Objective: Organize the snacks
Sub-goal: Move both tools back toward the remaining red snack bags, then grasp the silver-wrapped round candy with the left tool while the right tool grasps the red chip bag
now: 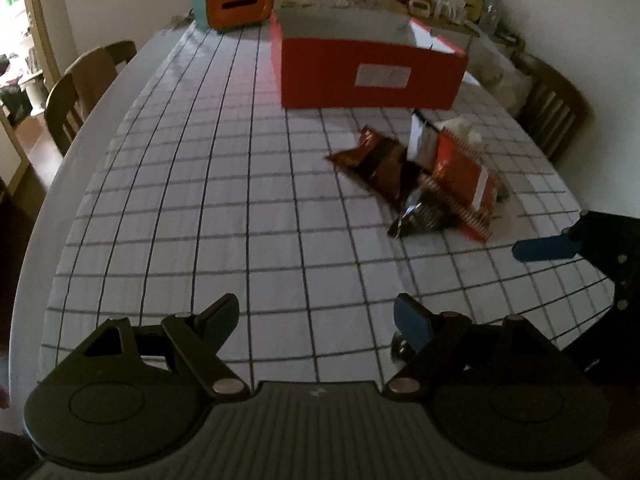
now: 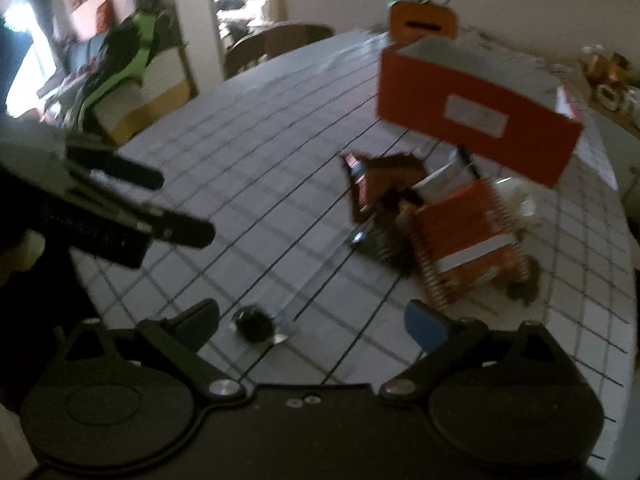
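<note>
Snacks [image 1: 424, 176] heaped right of centre before red box [image 1: 372, 72], seemingly their bin; both tongs, left [image 1: 316, 320] and right [image 2: 312, 320], wide, empty.

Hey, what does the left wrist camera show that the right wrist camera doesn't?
Only the left wrist view: a wooden chair at the table's right edge, and the right gripper's blue finger entering from the right.
Only the right wrist view: a green and black jacket and the whole left gripper, open.
Both: the red box, the snack packets, the orange radio-like object, the checked tablecloth and a small dark wrapped item.
</note>
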Demonstrator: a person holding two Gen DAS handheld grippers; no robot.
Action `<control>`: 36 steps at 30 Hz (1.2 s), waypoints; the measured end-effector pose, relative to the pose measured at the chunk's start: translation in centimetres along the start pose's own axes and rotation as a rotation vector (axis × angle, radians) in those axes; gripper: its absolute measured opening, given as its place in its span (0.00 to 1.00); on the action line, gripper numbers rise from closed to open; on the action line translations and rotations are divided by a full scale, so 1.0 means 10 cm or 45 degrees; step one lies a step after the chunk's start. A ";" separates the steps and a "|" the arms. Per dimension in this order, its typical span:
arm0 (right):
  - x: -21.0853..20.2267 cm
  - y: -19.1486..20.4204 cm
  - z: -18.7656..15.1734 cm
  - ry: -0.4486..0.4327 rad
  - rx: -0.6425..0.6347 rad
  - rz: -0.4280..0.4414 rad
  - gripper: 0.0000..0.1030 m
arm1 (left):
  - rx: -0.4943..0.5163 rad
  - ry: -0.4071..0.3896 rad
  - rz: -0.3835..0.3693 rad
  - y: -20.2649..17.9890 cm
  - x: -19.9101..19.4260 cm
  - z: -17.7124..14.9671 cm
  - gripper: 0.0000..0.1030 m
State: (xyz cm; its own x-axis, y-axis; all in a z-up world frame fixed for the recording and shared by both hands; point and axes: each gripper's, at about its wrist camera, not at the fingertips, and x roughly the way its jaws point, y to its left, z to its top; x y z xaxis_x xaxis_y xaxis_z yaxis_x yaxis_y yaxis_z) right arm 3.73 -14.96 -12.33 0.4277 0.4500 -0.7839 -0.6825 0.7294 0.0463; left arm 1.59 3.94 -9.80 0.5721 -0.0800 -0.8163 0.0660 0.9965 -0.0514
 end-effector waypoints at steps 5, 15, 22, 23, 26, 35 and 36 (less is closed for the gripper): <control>0.18 0.09 -0.07 0.060 -0.034 0.037 0.83 | -0.012 0.034 0.013 0.04 0.07 -0.08 0.82; 0.22 0.04 -0.05 0.072 -0.088 0.045 0.81 | 0.084 0.051 -0.084 -0.08 0.14 -0.11 0.82; 0.16 -0.21 -0.15 0.125 -0.106 0.019 0.80 | 0.212 0.080 -0.214 -0.35 0.28 -0.18 0.81; 0.16 -0.25 -0.16 0.131 -0.103 0.022 0.80 | 0.217 0.089 -0.225 -0.37 0.31 -0.18 0.80; 0.09 -0.36 -0.18 0.128 -0.094 0.026 0.80 | 0.257 0.112 -0.239 -0.42 0.39 -0.20 0.66; 0.05 -0.65 -0.04 0.063 -0.030 -0.061 0.80 | 0.355 0.103 -0.232 -0.61 0.53 -0.23 0.57; 0.05 -0.69 -0.01 0.051 -0.015 -0.074 0.80 | 0.367 0.095 -0.223 -0.63 0.53 -0.24 0.56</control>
State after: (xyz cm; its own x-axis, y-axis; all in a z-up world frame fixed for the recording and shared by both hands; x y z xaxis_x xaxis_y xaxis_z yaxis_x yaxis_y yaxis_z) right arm 8.58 -19.77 -13.13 0.4426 0.3858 -0.8095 -0.6646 0.7472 -0.0072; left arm 2.26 -2.69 -15.15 0.4710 -0.2369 -0.8497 0.3926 0.9189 -0.0386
